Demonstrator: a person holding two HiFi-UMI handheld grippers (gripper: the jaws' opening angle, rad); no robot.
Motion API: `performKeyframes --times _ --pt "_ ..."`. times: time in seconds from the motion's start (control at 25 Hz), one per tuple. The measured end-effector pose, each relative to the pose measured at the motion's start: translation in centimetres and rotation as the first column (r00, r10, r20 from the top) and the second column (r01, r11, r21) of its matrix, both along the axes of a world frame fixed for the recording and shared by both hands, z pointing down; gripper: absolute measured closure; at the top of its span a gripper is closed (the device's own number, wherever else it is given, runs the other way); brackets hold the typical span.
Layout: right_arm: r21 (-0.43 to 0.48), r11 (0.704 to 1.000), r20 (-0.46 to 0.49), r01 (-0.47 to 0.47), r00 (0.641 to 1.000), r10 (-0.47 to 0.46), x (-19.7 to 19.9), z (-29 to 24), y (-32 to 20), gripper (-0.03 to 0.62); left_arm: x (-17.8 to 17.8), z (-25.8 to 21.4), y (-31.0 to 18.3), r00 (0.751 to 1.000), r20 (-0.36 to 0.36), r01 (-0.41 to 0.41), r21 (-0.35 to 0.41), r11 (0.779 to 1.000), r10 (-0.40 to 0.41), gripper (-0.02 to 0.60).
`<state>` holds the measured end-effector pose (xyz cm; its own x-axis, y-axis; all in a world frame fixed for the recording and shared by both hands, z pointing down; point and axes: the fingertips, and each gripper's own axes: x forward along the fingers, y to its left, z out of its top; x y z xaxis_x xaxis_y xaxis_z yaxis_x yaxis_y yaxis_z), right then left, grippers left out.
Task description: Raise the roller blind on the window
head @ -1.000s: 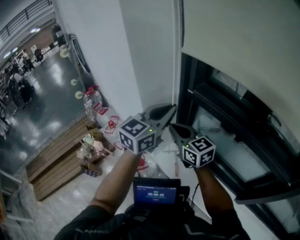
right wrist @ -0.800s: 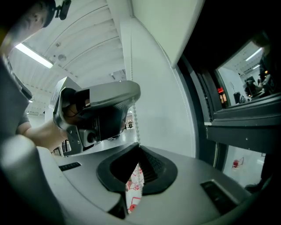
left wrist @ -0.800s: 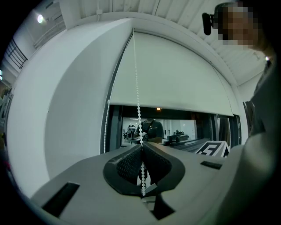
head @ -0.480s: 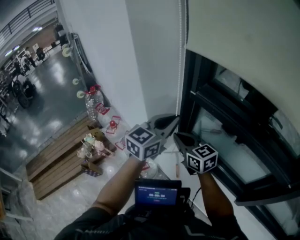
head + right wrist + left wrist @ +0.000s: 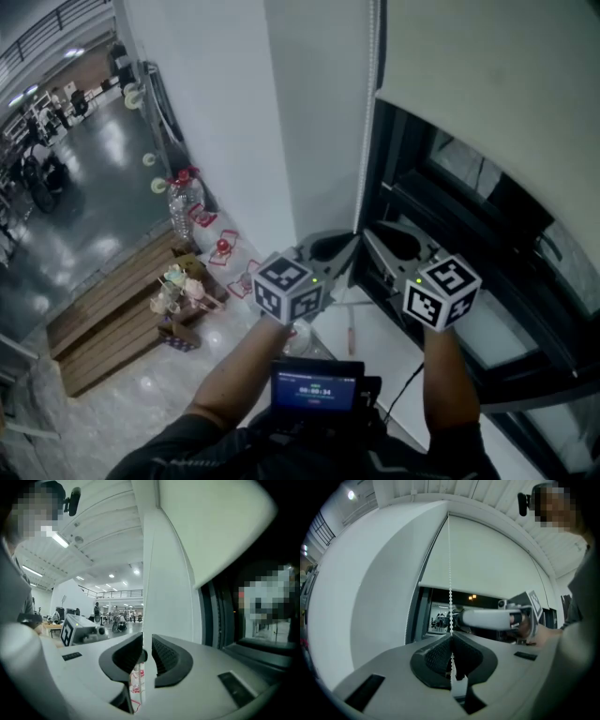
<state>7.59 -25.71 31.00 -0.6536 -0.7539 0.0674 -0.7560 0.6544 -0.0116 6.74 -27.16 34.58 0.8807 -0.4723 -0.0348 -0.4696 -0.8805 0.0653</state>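
Note:
The cream roller blind (image 5: 497, 84) covers the upper window, its bottom edge over the dark glass. A white bead chain (image 5: 368, 122) hangs along the window's left edge. My left gripper (image 5: 352, 241) is shut on the bead chain (image 5: 450, 573), which runs straight up from its pads (image 5: 440, 653). My right gripper (image 5: 369, 234) sits just right of it, beside the chain. Its jaws have just been opening. In the right gripper view my right gripper (image 5: 147, 651) shows a narrow gap with nothing between the pads. The right gripper (image 5: 497, 619) also shows in the left gripper view.
The dark window frame (image 5: 441, 211) and white sill (image 5: 380, 342) lie below the grippers. A white wall (image 5: 234, 122) stands left of the window. Wooden boards (image 5: 103, 319), bottles (image 5: 181, 202) and small items lie on the floor lower left. A small screen (image 5: 317, 386) sits at my chest.
My right gripper has opened, let go of the chain and risen up and to the right. The left gripper stays shut on the chain, sunk slightly.

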Motion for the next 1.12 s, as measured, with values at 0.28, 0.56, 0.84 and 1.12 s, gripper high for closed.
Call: performKeyframes --times 0.28,0.56,0.84,1.12 --pt "0.128 0.991 -0.003 0.029 1.000 -0.028 -2.4 -5.4 -1.2 0.516 0.2 0.1 0.2 1.000 0.023 -0.001 0.010 1.000 0.001 0.575" --pt "0.123 0.992 0.037 0.017 0.999 -0.022 -2.6 -5.5 -2.2 0.589 0.3 -0.3 0.1 1.000 0.008 0.003 0.007 1.000 -0.004 0.575" --pt "0.129 0.991 0.102 0.021 0.994 -0.034 -2.0 -5.1 -2.5 0.591 0.6 0.3 -0.3 1.000 0.010 -0.005 0.020 1.000 0.005 0.575" --pt "0.139 0.990 0.098 0.001 0.995 -0.015 -2.2 -4.6 -2.4 0.591 0.7 0.6 -0.3 1.000 0.023 0.003 0.014 1.000 -0.003 0.575"
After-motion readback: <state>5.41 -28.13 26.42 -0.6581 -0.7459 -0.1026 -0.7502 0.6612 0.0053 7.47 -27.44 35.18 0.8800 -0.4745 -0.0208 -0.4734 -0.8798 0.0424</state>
